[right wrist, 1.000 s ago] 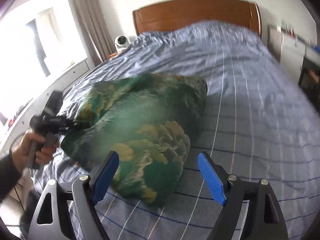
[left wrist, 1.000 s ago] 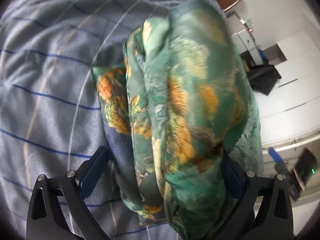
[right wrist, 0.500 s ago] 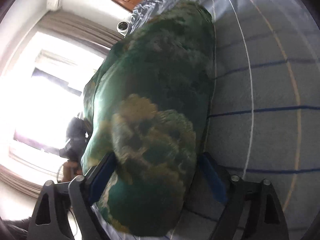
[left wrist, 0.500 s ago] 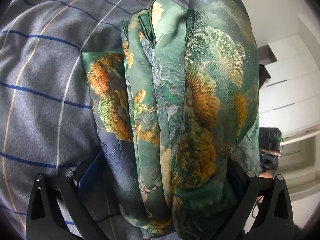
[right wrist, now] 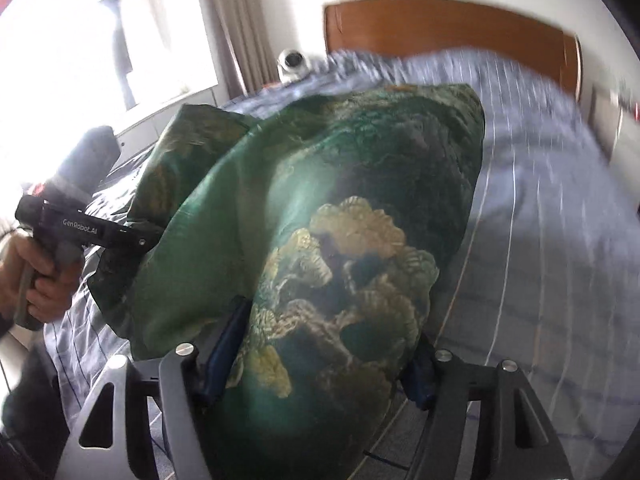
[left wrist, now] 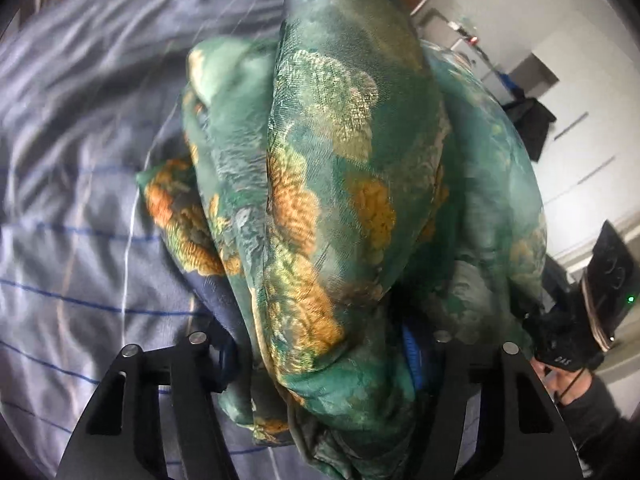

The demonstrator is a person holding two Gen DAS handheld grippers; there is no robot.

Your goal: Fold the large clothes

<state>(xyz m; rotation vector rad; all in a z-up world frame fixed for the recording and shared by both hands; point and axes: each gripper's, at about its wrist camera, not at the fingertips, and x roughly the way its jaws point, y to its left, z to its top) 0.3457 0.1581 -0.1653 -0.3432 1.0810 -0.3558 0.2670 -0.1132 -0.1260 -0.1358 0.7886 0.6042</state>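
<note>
I have the left gripper point(left wrist: 320, 356) clamped on the green floral garment point(left wrist: 340, 200): its 2 fingers press in on a thick bundle of stacked folds, and the blue pads are almost buried in the cloth. From this wrist camera the garment rises away from me in several layered folds, with orange and gold flower patches on the green, and it sits over the grey-blue striped bedsheet point(left wrist: 80, 160). At the far right of this view I see the right gripper's handle and the person's right hand point(left wrist: 568, 376) on it.

The right gripper point(right wrist: 324, 364) is likewise closed on the garment point(right wrist: 340, 240), with cloth bulging up and forward between its 2 fingers, so the fabric fills most of that view. The bundle spans between both grippers above the bedsheet point(right wrist: 540, 220); whether its underside touches the bed I cannot tell. In the right wrist view the left gripper point(right wrist: 132, 240) bites into the far left end of the cloth, held by the person's left hand point(right wrist: 36, 276). Behind are the wooden headboard point(right wrist: 440, 24), a small white camera point(right wrist: 294, 62), curtains point(right wrist: 236, 28) and a bright window point(right wrist: 100, 40).
</note>
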